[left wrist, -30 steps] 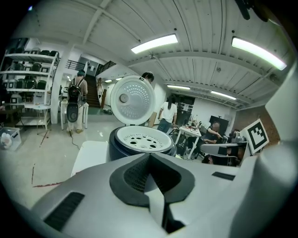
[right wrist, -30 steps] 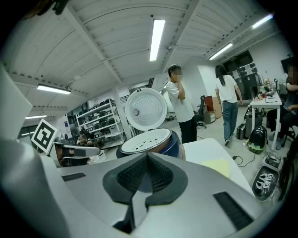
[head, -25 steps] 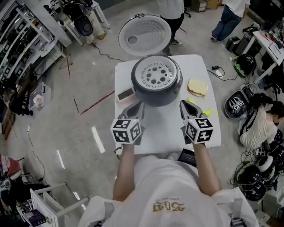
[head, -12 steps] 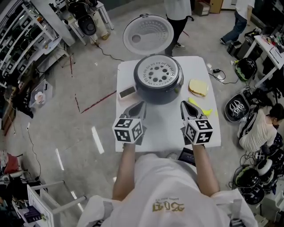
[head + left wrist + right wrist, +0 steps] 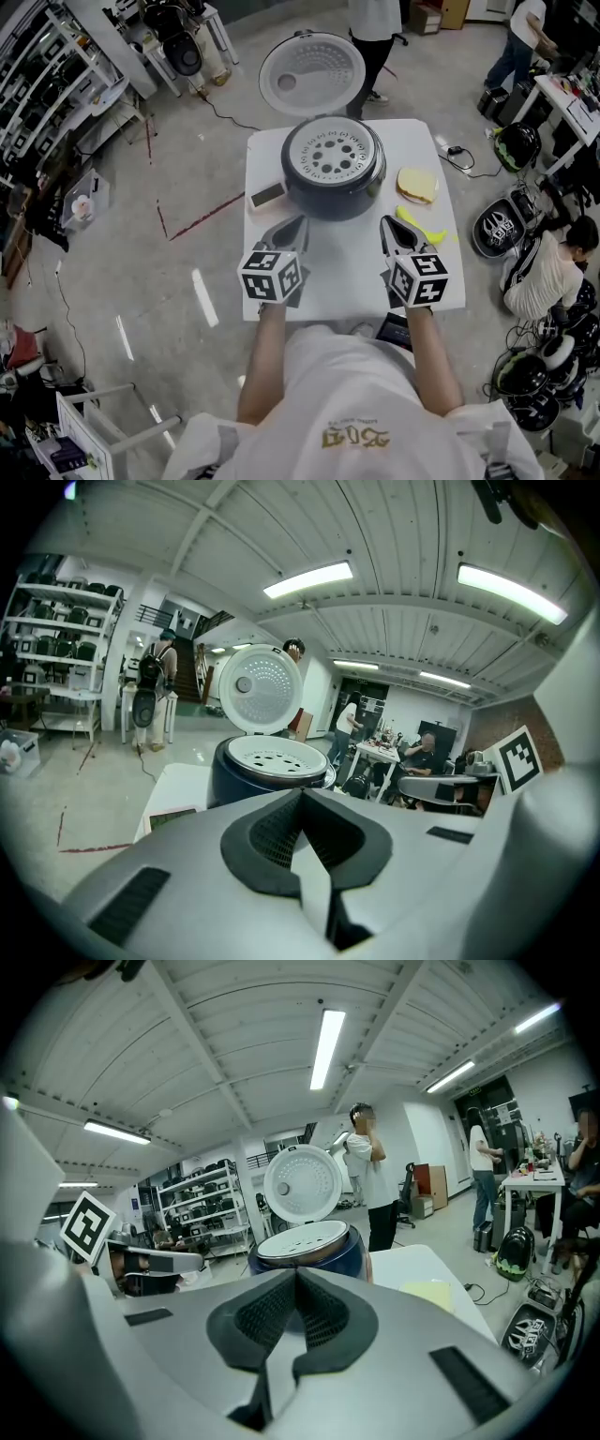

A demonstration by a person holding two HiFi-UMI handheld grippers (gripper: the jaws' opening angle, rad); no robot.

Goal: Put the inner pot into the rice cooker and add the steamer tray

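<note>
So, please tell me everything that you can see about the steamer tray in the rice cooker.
The steamer tray is a round, pale grey disc, plastic or metal by its look. It has round holes about its middle and short slots near its edge. It lies flat in the mouth of the dark rice cooker, whose lid stands open behind it. Only the cooker touches it.

Perforated steamer tray [image 5: 333, 155] atop open rice cooker [image 5: 334, 198]
</note>
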